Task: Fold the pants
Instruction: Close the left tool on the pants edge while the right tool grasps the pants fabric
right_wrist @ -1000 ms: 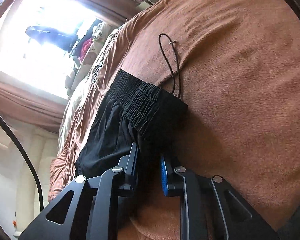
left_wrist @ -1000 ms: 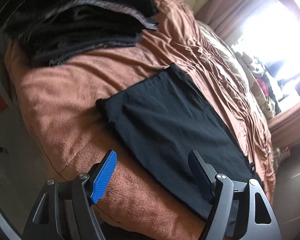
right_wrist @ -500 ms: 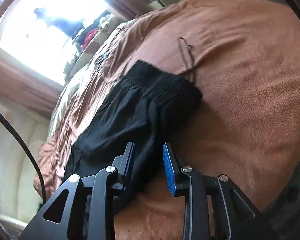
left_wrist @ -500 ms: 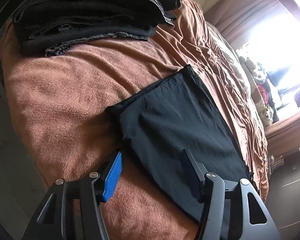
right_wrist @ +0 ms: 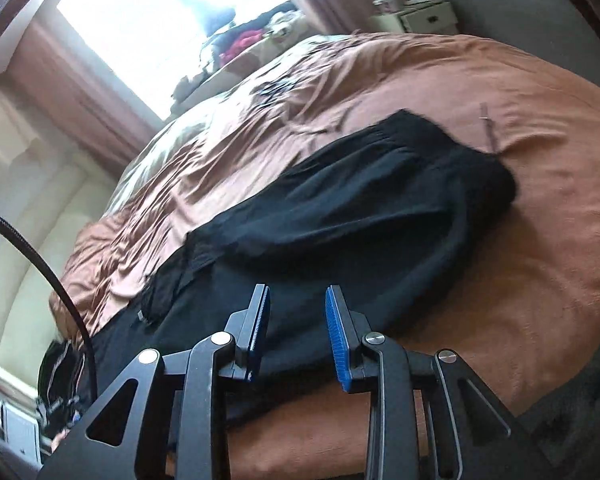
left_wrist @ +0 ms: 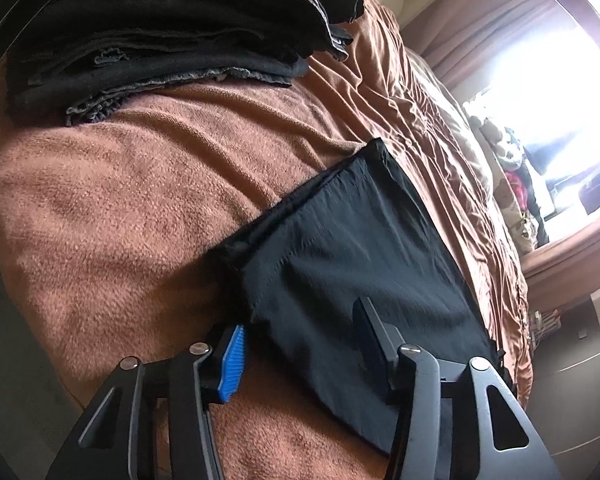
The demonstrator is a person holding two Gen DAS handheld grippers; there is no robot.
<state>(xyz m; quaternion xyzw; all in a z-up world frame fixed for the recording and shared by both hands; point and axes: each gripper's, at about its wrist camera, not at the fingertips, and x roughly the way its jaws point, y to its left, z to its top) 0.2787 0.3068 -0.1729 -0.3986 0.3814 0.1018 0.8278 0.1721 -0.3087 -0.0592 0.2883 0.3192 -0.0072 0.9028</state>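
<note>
The left gripper [left_wrist: 300,344] hangs low over the hem end of the black pants [left_wrist: 352,276], which lie flat on the brown blanket [left_wrist: 112,208] of the bed. Its jaws stand part open and are closing: the blue-padded finger sits just outside the near corner of the leg hem, over the blanket, and the other finger sits over the black cloth, so the edge of the pants lies between them. The pads are not pressing on the fabric; whether either fingertip touches the cloth cannot be told.

The right gripper [right_wrist: 296,336] is above the other end of the pants [right_wrist: 360,208]. Its jaws are narrowly apart, with nothing clamped between them; black cloth lies below and beyond the gap, and no fold rises into it. In this view the waistband end lies heaped in a loose, rounded fold over the rest of the garment, and it is blurred. A thin drawcord [right_wrist: 489,128] trails from the waistband onto the blanket [right_wrist: 540,240].

At the far end of the bed in the left wrist view sits a stack of folded dark clothes [left_wrist: 172,28], resting on the blanket and well apart from the pants. Beyond the bed a bright window [right_wrist: 152,12] with brown curtains [right_wrist: 60,80] washes out the background, with a jumble of small items on the sill.
</note>
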